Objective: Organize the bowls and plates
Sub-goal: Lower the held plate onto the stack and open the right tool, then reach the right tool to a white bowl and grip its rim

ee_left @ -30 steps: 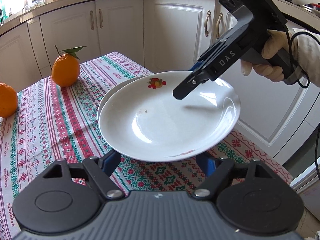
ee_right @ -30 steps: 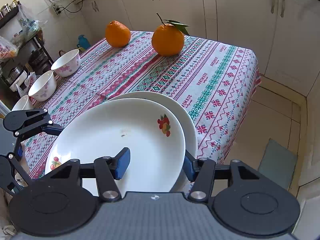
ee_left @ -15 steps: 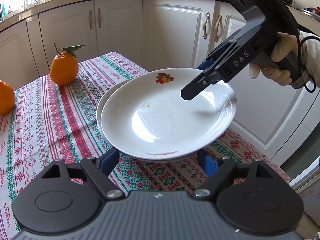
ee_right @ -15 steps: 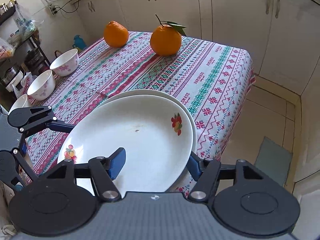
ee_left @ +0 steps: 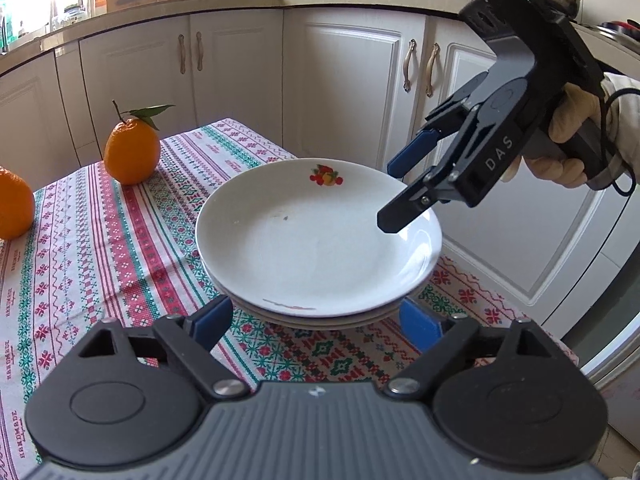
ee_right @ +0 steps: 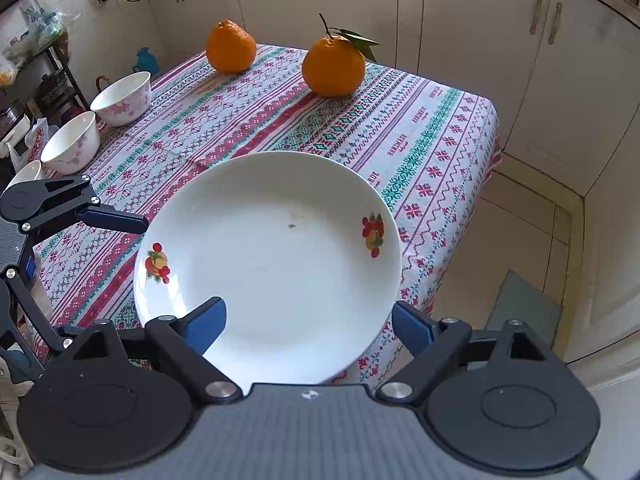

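Stacking: top plate (ee_right: 276,256) sits nested on the lower plates (ee_left: 320,320), near the table (ee_left: 100,240) corner.
Right gripper (ee_right: 308,322): jaws have just been opening, spread wide over the near rim, letting go.
Left gripper (ee_left: 316,322): spread wide, flanking the stack's rim, seemingly to steady it.
Bowls (ee_right: 120,98): far edge, not yet gathered.
Oranges (ee_right: 334,66): beyond.

White plate (ee_right: 272,264) with red-and-yellow fruit prints. The cloth (ee_right: 280,120) runs in red, green and white stripes. Two oranges (ee_right: 333,66), one with green leaves; bowls (ee_right: 122,98) white with pink flowers.
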`<move>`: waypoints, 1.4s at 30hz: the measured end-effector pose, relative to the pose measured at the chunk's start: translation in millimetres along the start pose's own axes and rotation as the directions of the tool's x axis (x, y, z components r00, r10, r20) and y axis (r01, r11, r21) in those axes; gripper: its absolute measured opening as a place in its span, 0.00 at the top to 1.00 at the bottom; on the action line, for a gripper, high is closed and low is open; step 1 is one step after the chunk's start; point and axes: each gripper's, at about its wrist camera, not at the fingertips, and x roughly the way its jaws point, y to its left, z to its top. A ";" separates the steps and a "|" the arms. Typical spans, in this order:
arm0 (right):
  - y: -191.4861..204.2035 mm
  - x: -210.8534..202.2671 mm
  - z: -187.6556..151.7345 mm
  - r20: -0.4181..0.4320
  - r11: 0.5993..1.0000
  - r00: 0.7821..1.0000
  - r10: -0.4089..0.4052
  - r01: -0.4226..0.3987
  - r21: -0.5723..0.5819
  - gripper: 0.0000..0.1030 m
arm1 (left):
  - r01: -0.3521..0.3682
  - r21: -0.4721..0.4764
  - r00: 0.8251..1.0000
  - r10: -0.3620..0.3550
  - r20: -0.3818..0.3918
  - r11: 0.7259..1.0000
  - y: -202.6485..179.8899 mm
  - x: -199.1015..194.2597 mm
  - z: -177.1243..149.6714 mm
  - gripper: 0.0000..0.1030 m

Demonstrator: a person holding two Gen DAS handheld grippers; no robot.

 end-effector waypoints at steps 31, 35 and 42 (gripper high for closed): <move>222.7 9.5 17.7 0.262 0.981 0.964 -0.044 0.091 -0.170 0.00 | -0.357 -0.090 0.923 0.366 0.117 0.930 60.5 -173.1 -93.6 0.05; 249.4 20.2 25.0 0.257 0.980 0.966 -0.013 0.063 -0.187 0.00 | -0.415 -0.106 0.899 0.425 0.104 0.904 71.7 -196.3 -115.2 0.05; 283.8 31.0 42.6 0.262 0.977 0.962 0.077 -0.021 -0.212 0.00 | -0.470 -0.122 0.875 0.480 0.063 0.874 92.6 -221.9 -150.7 0.05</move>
